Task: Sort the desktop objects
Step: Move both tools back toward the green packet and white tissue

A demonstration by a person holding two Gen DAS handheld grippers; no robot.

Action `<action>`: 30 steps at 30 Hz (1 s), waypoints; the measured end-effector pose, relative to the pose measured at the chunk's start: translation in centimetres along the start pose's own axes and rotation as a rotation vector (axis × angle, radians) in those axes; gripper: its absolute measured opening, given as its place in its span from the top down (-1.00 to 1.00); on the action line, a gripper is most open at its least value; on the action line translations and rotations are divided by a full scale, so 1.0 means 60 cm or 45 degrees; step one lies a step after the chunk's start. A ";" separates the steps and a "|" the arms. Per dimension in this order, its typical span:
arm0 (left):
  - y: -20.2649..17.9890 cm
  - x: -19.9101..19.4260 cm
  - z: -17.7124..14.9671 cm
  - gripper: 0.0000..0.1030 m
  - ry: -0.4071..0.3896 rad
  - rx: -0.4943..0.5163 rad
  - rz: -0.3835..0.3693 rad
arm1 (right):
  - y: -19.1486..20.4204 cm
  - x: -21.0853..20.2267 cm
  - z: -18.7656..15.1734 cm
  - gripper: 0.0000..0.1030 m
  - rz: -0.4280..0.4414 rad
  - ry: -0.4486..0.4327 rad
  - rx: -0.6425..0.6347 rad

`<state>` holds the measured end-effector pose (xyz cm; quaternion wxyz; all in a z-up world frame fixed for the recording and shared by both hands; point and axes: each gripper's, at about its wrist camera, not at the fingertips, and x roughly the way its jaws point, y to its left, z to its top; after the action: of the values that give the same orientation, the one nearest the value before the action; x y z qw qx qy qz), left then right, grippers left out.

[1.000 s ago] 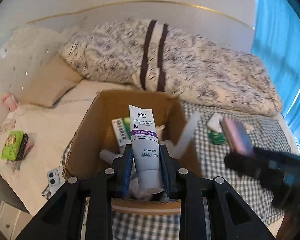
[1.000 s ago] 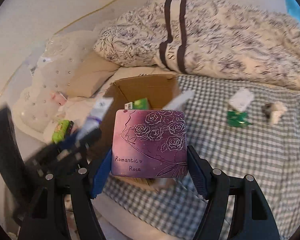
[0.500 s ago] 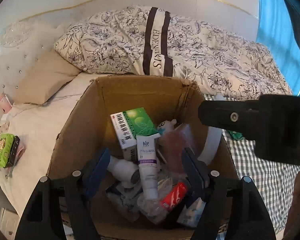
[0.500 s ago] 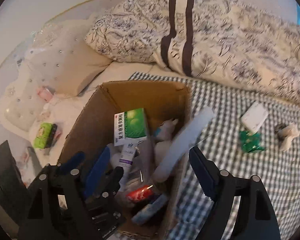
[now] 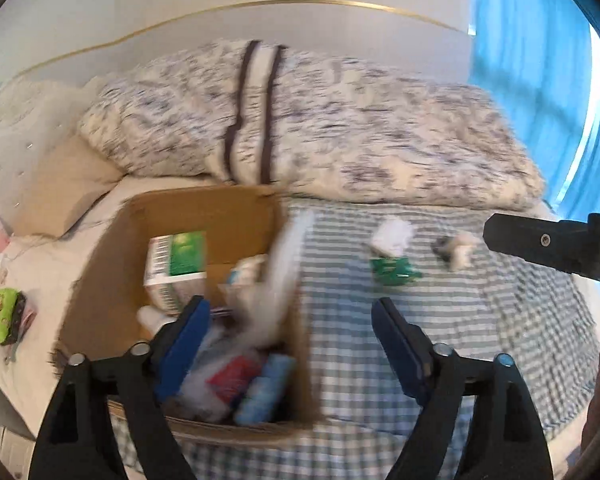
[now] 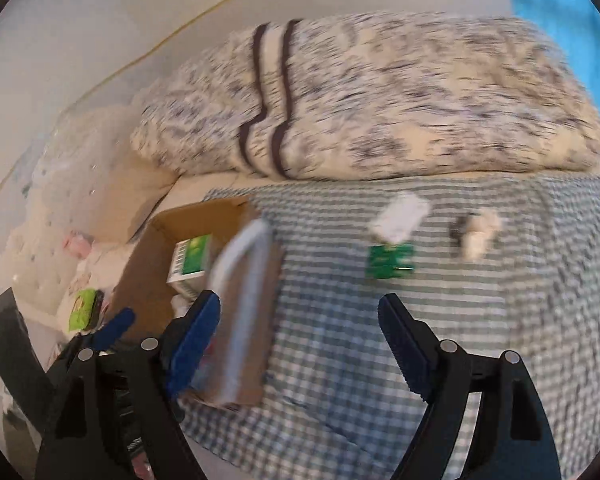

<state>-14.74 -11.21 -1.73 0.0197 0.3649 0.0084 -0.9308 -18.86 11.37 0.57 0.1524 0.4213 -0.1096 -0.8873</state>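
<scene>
Left claw (image 5: 290,336) and right claw (image 6: 300,330) both spread wide, gripping nothing, above a checked cloth (image 5: 440,320) on the bed; box (image 5: 100,280) at left holds a green-white carton (image 5: 176,260), print blurred, unreadable; green packet (image 6: 390,261) lies on cloth.

The left black plastic two-finger gripper (image 5: 291,344) has blue ribbed pads (image 5: 182,346) and round silver screws (image 5: 139,348). The right black plastic two-finger gripper (image 6: 299,342) matches it: blue pads (image 6: 192,340), silver screws (image 6: 447,346).
</scene>
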 end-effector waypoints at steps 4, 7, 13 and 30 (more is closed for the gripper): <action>-0.082 0.010 -0.004 -0.81 0.019 0.044 -0.047 | -0.085 -0.054 -0.014 -0.58 -0.079 -0.031 0.068; -0.136 0.032 -0.004 -0.82 0.053 0.056 -0.093 | -0.140 -0.076 -0.022 -0.58 -0.124 -0.036 0.115; -0.213 0.106 -0.005 -0.82 0.131 0.129 -0.082 | -0.224 -0.065 -0.023 -0.58 -0.168 -0.022 0.199; -0.218 0.391 0.013 -0.82 0.301 0.028 -0.075 | -0.308 0.236 0.073 -0.58 -0.223 0.190 0.248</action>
<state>-33.01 1.13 -17.10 -0.0127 0.4720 0.0114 -0.8814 -34.04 23.71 -12.82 0.0405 0.5068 -0.1462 -0.8486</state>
